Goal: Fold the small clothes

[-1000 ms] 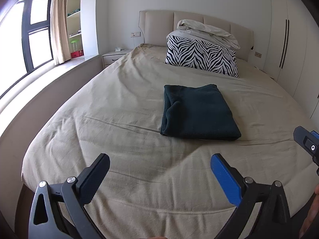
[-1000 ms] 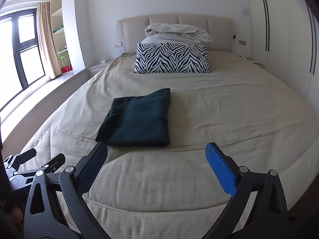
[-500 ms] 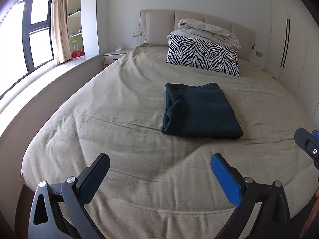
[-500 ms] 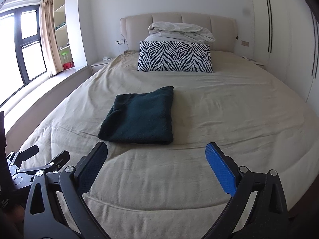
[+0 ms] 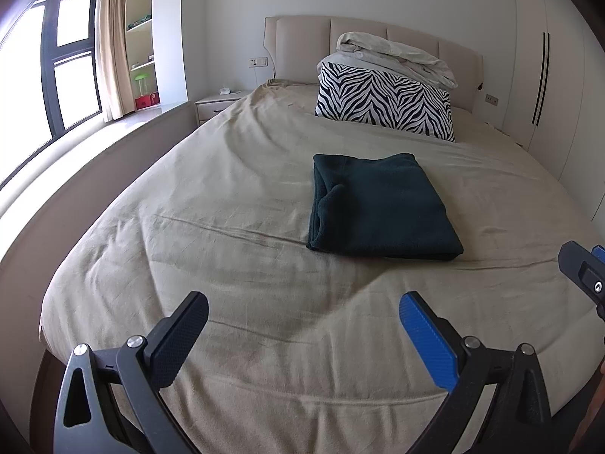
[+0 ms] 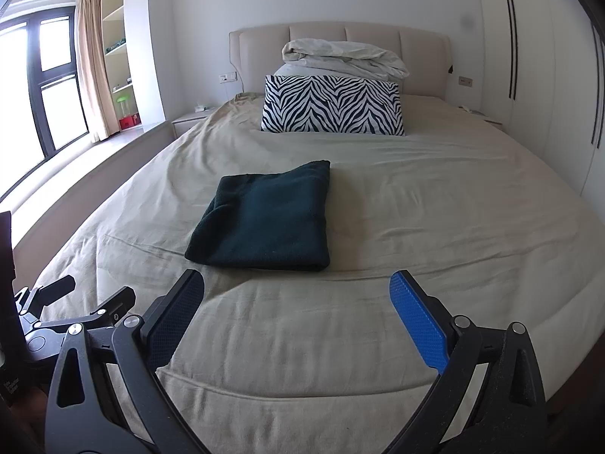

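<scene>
Both grippers, left gripper and right gripper, spread wide, empty, short of folded garment.

1. The dark green garment looks like soft, fleecy cloth, matt and slightly napped
2. The bed sheet is thin beige woven cloth, matt and creased
3. The zebra pillow has a smooth printed fabric cover
4. The headboard is padded, panelled upholstery with a dull finish
5. The left gripper and right gripper are matt black plastic with shiny metal bolts; each carries textured pads, one blue, one black
6. The wardrobe doors are smooth and white
</scene>
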Action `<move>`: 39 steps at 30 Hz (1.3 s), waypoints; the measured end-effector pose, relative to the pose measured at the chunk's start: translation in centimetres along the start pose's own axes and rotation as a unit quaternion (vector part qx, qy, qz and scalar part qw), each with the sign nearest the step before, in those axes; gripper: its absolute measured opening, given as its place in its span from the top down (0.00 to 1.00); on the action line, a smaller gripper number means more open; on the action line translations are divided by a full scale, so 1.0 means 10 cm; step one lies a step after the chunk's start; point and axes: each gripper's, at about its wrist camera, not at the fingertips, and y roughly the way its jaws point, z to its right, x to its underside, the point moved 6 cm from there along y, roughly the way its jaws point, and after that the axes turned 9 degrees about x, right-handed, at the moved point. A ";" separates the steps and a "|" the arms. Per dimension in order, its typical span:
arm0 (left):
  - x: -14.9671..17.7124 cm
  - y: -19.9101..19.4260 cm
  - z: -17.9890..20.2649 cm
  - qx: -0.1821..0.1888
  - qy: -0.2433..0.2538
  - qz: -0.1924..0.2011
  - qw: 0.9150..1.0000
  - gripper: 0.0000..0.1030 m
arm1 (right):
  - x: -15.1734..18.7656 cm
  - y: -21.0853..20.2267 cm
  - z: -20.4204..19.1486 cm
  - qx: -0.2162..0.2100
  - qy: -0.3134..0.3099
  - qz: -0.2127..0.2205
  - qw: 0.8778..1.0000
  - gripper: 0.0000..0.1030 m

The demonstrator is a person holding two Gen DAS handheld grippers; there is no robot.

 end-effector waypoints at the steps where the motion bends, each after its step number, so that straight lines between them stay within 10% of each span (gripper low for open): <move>1: 0.00 0.00 0.00 0.000 0.000 0.000 1.000 0.00 | 0.00 0.01 0.00 0.000 0.000 -0.001 1.000 0.02; 39: 0.04 0.02 0.04 0.002 0.001 -0.006 1.000 0.00 | 0.11 0.07 0.01 -0.001 -0.003 -0.008 1.000 0.02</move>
